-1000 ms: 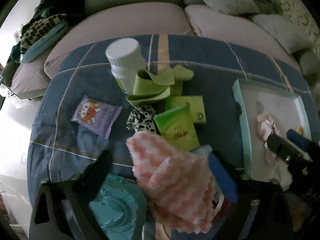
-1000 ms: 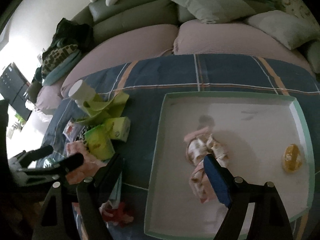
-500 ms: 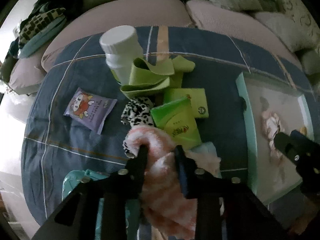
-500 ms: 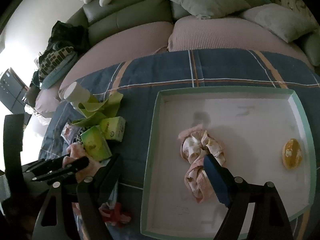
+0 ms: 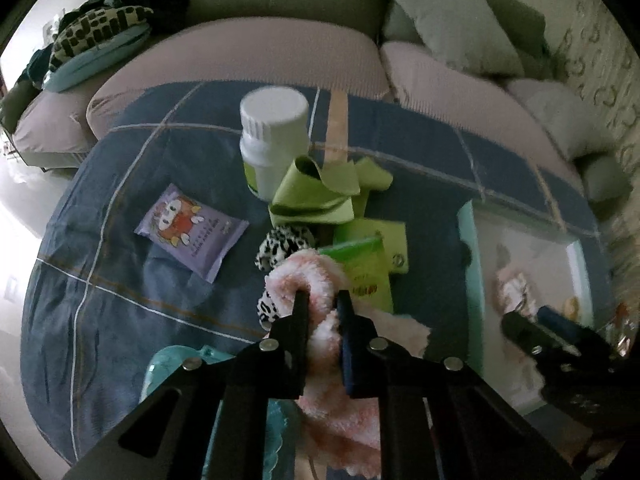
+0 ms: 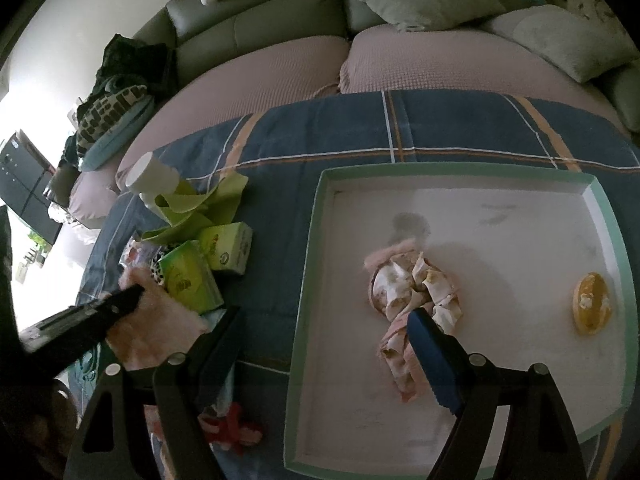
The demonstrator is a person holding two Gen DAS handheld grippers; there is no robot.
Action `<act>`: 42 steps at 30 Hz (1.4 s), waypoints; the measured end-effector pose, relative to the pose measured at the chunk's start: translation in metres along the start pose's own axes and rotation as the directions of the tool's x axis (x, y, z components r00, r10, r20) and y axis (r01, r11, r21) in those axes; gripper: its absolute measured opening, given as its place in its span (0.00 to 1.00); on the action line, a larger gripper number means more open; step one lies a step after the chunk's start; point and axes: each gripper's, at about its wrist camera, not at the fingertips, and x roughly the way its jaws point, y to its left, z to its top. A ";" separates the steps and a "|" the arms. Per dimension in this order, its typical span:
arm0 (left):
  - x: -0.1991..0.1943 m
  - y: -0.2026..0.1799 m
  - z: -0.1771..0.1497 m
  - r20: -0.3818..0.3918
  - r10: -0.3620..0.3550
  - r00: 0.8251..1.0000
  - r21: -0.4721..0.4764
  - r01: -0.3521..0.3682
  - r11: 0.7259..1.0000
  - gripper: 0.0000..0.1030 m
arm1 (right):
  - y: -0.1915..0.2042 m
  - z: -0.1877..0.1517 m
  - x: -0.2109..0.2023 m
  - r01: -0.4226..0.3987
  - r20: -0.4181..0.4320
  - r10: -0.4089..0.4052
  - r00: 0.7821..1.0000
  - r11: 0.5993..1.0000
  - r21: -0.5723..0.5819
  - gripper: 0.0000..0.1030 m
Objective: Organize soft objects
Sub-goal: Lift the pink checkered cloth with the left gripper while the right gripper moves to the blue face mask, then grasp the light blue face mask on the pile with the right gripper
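My left gripper is shut on a fluffy pink-and-white cloth, pinching its fold just above the blue plaid table cover; the cloth also shows in the right wrist view. My right gripper is open and empty over the left edge of the white tray. In the tray lie a crumpled pink patterned cloth and a small orange item. A leopard-print scrunchie and a green fabric strip lie beside the pink cloth.
A white bottle, two green tissue packs, a purple snack packet and a teal item sit on the cover. A red-and-pink item lies near the front. A sofa with cushions stands behind.
My left gripper closed on the pink fluffy cloth, then lifted and pulled it up slightly. The right gripper stayed open over the tray edge.
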 end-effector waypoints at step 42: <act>-0.058 0.100 0.003 0.274 0.061 0.960 -0.377 0.049 0.925 0.13 | 0.097 -0.043 0.064 -0.087 -0.186 0.035 0.982 0.956 -0.280 0.56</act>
